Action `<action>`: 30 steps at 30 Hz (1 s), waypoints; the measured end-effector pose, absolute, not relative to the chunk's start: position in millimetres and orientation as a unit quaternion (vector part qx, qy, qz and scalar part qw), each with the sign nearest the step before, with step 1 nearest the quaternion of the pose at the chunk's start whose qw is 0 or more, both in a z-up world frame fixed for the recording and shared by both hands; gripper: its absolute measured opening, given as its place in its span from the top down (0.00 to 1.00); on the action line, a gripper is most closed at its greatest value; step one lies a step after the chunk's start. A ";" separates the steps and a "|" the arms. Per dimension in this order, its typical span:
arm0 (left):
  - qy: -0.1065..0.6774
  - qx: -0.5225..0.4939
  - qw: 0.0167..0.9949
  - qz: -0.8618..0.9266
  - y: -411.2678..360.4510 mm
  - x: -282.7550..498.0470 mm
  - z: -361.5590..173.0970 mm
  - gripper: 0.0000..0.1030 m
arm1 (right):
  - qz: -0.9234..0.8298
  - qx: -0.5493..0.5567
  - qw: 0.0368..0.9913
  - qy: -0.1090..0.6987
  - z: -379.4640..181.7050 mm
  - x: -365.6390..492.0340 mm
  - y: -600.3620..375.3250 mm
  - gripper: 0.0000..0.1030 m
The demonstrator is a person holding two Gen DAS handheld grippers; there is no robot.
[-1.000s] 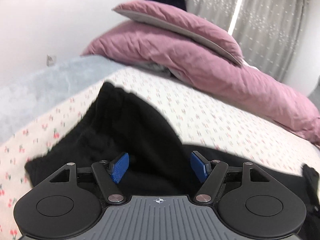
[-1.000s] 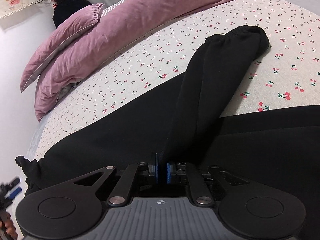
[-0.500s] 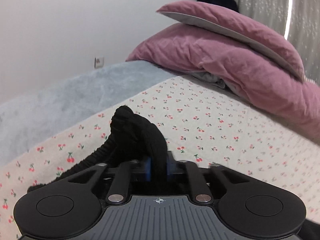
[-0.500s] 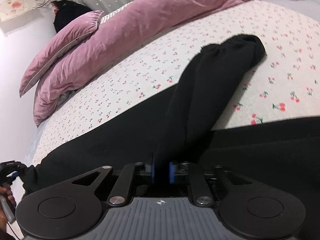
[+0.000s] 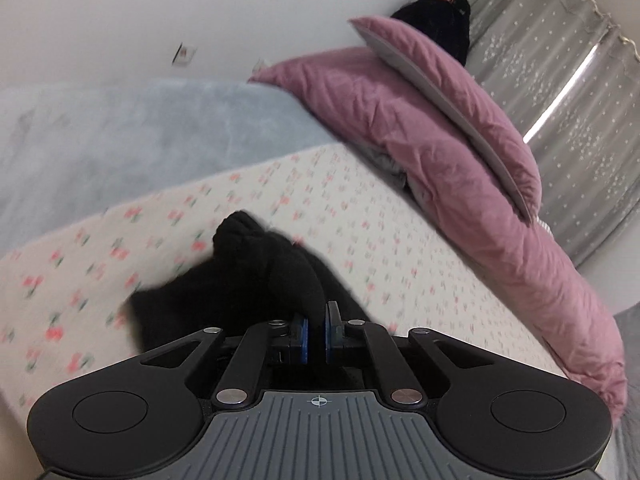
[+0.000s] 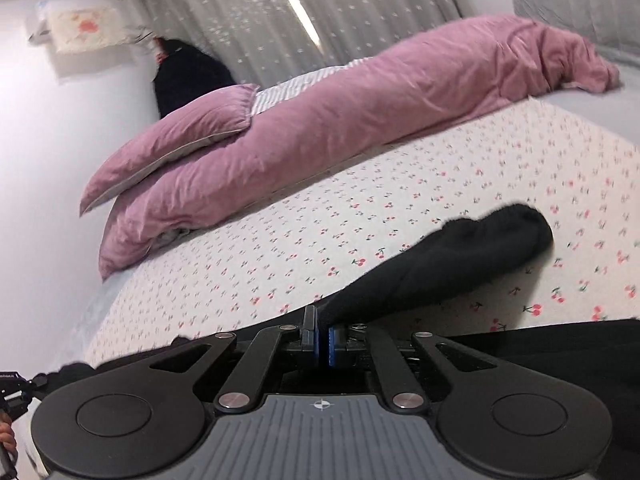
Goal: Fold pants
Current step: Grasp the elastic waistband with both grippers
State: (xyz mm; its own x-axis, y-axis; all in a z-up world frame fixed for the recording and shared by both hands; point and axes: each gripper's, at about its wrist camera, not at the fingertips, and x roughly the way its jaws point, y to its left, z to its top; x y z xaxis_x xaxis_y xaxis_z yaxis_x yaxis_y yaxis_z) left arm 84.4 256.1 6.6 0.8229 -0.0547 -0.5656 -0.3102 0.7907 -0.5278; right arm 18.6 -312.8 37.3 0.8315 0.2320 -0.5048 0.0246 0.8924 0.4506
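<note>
The black pants (image 5: 240, 280) lie on the cherry-print bedsheet (image 5: 360, 216). My left gripper (image 5: 315, 338) is shut on a bunched end of the pants, which rises in a lump in front of the blue pads. My right gripper (image 6: 322, 338) is shut on the pants (image 6: 460, 260) along one leg, whose cuffed end lies ahead to the right on the sheet (image 6: 360, 216). More black fabric spreads under and to the right of the right gripper. The left gripper also shows at the lower left of the right wrist view (image 6: 12, 392).
A purple duvet (image 5: 460, 184) and pillow (image 6: 172, 140) lie along the far side of the bed. A grey blanket (image 5: 120, 128) covers the bed's left part. Grey curtains (image 6: 320, 12) and a dark object (image 6: 188, 76) stand behind.
My left gripper has closed on the pants' end and lifted it, swinging its view. My right gripper, shut on the leg throughout, has risen and tilted up.
</note>
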 end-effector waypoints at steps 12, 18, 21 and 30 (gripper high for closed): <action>0.318 -0.332 0.886 0.057 279.5 43.7 -34.2 0.95 | 0.072 0.209 0.911 0.347 19.3 -26.2 -297.1 0.95; 0.322 -0.320 0.889 0.051 283.4 32.2 -34.4 0.95 | 0.064 0.214 0.903 0.367 8.6 -39.2 -300.2 0.96; 0.340 -0.317 0.883 0.062 288.0 36.7 -47.9 0.93 | 0.060 0.208 0.895 0.390 -4.7 -36.3 -299.0 0.96; 0.369 -0.254 0.891 0.074 274.1 40.4 -48.6 0.82 | 0.041 0.176 0.886 0.426 -21.6 -28.1 -291.2 0.83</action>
State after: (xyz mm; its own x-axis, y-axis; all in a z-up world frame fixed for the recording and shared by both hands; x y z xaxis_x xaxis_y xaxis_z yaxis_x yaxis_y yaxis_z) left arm 40.4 274.1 -48.6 0.7165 -0.0567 -0.6953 -0.3186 0.8601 -0.3984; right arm -28.1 -291.2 -21.6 0.6329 0.2226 -0.7416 0.0776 0.9348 0.3467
